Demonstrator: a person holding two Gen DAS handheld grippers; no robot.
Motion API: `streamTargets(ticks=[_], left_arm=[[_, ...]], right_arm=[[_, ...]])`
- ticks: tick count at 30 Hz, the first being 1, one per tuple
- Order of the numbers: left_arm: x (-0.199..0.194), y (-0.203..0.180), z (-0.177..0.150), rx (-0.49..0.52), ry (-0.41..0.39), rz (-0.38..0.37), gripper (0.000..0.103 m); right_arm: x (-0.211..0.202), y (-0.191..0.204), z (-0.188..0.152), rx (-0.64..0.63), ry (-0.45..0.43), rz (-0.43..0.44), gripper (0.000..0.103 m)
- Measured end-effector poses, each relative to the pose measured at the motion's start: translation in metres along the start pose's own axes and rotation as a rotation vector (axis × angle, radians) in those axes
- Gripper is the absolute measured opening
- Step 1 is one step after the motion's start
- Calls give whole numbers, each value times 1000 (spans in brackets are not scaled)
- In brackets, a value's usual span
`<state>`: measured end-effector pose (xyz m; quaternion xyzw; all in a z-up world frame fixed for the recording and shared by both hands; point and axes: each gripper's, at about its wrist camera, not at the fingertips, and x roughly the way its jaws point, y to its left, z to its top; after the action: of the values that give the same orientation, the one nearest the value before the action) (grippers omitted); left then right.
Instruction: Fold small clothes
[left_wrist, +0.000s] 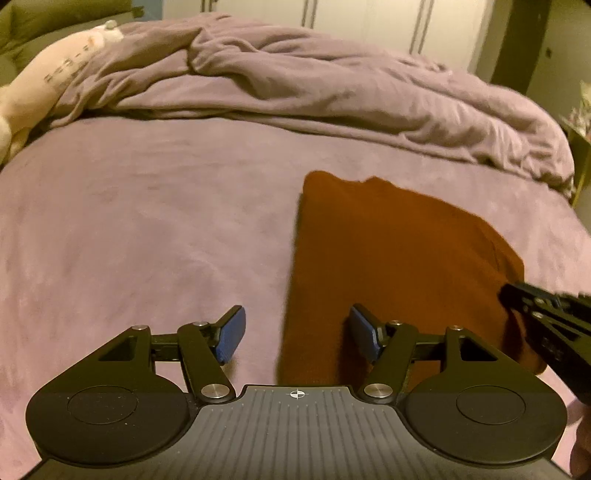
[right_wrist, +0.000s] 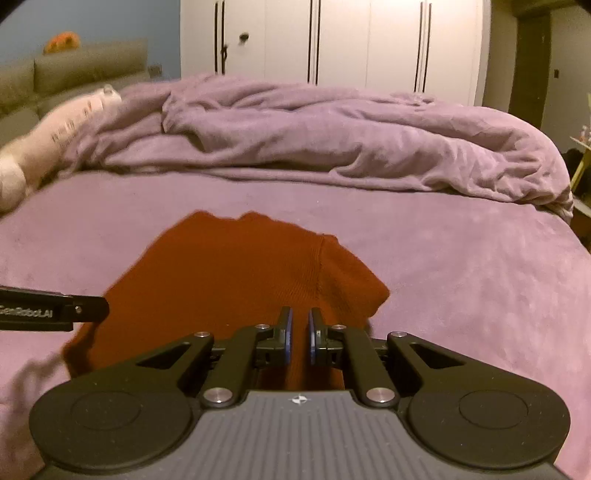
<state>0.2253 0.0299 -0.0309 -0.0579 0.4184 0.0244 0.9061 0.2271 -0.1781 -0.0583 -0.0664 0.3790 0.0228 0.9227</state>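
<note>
Rust-red knit garment (right_wrist: 229, 280) lies flat on the mauve bed cover (left_wrist: 147, 229), near the front edge, already doubled into a rough rectangle with one straight folded edge on its left side. Judged step: mid-fold, between grasps. Left gripper (left_wrist: 295, 334) hovers over the near left edge, jaws wide apart, holding nothing. Right gripper (right_wrist: 300, 338) sits low over the near right part, jaws nearly together; whether cloth is pinched between them, cannot tell. Next move likely needs both near corners gripped and carried toward the far edge. Rumpled duvet (right_wrist: 332, 140) lies beyond.
</note>
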Motion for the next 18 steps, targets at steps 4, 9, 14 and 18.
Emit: streamTargets(ticks=[4,9,14,18], left_arm=[[8,-6,0,39,17,26,73],[14,-10,-1,47,31,29,76],[18,-12,-1,66,40,52,82],[14,-8,1,41,51,69,86]], right_arm=[[15,-1,-8,-63,45,-74,8],[29,-13,-21,-52,54,-78,8],[34,-14,-21,-65,67,-81,8],[26,-12,-15,-76,90,-80,9]])
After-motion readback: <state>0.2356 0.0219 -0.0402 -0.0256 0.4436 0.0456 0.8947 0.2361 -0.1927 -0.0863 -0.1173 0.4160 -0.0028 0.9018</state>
